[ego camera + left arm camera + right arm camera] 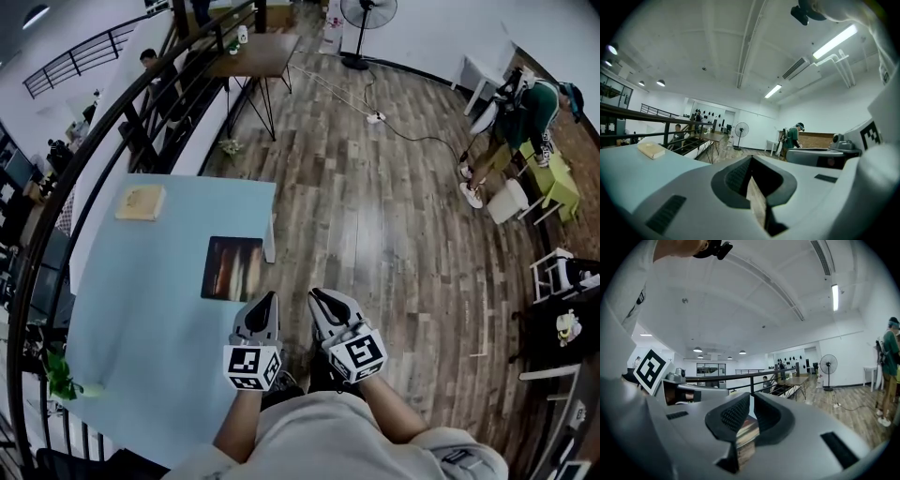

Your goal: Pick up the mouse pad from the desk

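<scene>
Left gripper [270, 300], right gripper [317, 298]: jaws pressed together, empty, hovering just off counter [141, 309], guessing pre-reach pose. Pad [232, 268] flat by edge, untouched.

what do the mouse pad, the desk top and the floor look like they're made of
Mouse pad: thin flat sheet, dark printed top with a slight sheen; probably fabric or plastic over rubber, cannot tell.
Desk: smooth, uniform pale blue, matte; likely painted or laminated board.
Floor: brown grained planks, glossy reflections; wood or wood-look laminate.
</scene>
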Demonstrator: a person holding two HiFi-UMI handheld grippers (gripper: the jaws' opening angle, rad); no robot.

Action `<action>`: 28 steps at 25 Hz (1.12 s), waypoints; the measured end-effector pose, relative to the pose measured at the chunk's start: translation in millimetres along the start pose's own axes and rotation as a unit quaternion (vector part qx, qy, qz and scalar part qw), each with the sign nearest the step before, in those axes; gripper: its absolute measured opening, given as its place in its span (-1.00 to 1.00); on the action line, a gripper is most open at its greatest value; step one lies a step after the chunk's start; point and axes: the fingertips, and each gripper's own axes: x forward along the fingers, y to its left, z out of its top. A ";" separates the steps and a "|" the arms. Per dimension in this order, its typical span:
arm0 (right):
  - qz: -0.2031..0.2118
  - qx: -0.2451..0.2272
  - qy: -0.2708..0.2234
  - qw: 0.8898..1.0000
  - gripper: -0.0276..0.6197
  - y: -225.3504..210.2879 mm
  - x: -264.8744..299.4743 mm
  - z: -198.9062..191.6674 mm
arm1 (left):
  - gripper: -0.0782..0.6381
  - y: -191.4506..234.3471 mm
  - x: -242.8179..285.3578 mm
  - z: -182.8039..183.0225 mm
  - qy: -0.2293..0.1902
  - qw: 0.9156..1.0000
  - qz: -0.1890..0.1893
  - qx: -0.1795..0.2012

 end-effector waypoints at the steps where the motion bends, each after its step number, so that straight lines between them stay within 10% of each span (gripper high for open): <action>1: 0.005 0.002 -0.001 1.000 -0.81 -5.1 6.6 -0.8 | -0.75 3.4 6.5 1.2 -0.001 1.000 0.004 0.001; 28: 0.197 0.022 0.007 0.980 -0.81 -155.7 199.3 -6.3 | -0.75 91.9 176.8 17.6 0.013 0.981 0.194 -0.002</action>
